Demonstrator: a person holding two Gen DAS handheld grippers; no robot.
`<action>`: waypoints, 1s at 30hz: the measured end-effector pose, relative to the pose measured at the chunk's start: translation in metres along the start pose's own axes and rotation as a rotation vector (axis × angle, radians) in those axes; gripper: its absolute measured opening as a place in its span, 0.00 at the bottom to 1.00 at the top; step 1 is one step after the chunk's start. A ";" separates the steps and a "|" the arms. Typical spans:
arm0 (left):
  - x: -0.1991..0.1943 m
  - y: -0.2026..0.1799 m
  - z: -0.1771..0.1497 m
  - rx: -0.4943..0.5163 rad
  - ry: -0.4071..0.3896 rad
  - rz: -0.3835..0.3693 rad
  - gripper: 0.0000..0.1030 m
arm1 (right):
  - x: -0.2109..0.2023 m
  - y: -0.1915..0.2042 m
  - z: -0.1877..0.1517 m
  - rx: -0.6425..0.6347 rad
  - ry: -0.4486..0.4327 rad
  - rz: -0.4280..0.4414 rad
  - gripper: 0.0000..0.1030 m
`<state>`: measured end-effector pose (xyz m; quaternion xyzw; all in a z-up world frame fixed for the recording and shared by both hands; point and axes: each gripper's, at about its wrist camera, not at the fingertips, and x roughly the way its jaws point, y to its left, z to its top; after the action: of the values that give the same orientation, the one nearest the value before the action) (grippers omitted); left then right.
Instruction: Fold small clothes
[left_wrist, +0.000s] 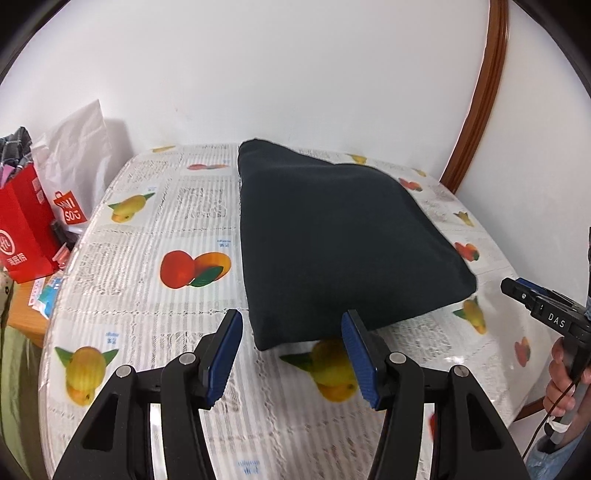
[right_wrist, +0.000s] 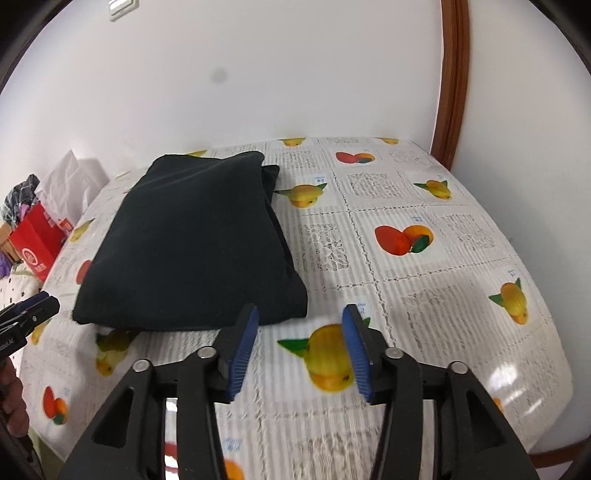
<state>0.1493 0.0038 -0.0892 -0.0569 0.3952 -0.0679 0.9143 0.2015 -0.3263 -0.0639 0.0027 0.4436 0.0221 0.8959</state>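
Observation:
A dark navy garment (left_wrist: 332, 236) lies folded in a thick rectangle on the fruit-print tablecloth (left_wrist: 155, 229). It also shows in the right wrist view (right_wrist: 192, 243). My left gripper (left_wrist: 291, 323) is open and empty, just in front of the garment's near edge. My right gripper (right_wrist: 299, 317) is open and empty, near the garment's near right corner. The right gripper also shows at the right edge of the left wrist view (left_wrist: 517, 291), and the left gripper at the left edge of the right wrist view (right_wrist: 40, 302).
A red paper bag (left_wrist: 22, 236) and a white bag (left_wrist: 74, 158) stand left of the table against the white wall. A brown wooden door frame (left_wrist: 480, 92) rises at the back right. The table edge (right_wrist: 546, 424) curves close on the right.

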 end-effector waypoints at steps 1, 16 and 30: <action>-0.007 -0.003 0.000 0.001 -0.009 0.003 0.52 | -0.008 0.001 0.001 0.001 -0.008 -0.005 0.51; -0.116 -0.044 -0.015 0.009 -0.136 0.037 0.76 | -0.145 0.020 -0.020 -0.031 -0.208 -0.043 0.99; -0.148 -0.059 -0.029 0.037 -0.188 0.106 0.86 | -0.177 0.020 -0.038 -0.041 -0.221 -0.046 1.00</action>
<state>0.0229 -0.0304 0.0062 -0.0254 0.3086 -0.0210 0.9506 0.0637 -0.3147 0.0542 -0.0233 0.3415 0.0103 0.9396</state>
